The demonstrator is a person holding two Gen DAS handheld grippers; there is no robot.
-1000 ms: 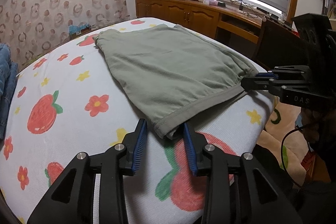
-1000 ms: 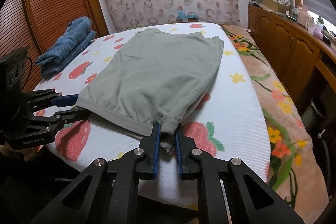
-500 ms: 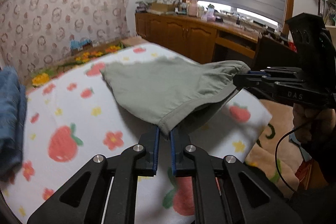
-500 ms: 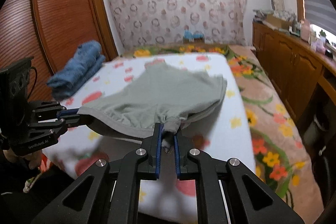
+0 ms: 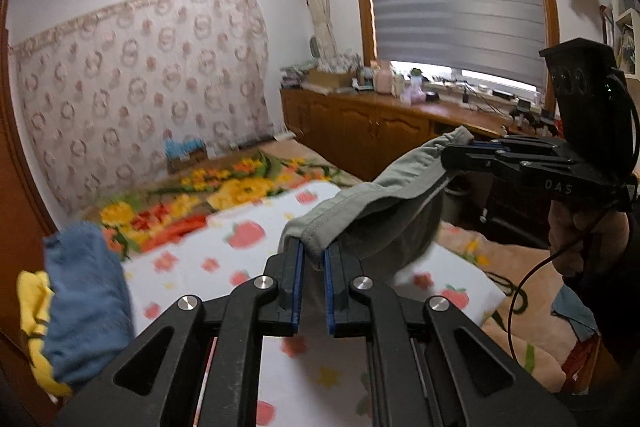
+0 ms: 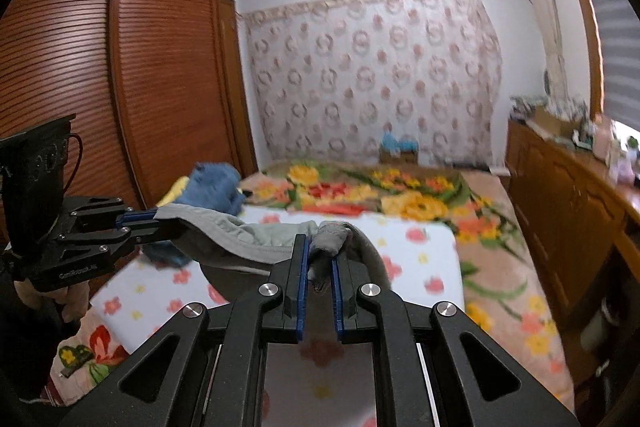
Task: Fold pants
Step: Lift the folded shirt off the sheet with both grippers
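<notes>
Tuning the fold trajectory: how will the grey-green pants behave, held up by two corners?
Probably floppy: the pants sag in a curve between the left tongs and right tongs. Likely light, since small pinches carry them. The thick hem looks unlikely to slip.

- Ahead of and below both sets of jaws, the strawberry-print sheet (image 5: 248, 267) lies bare.
- Left of the left jaws, room is taken by a blue denim pile (image 5: 86, 303).
- Between the two sets of jaws, passage is barred by the stretched pants (image 5: 372, 199).
- Right of the right jaws, a wooden cabinet (image 6: 568, 203) blocks.
</notes>
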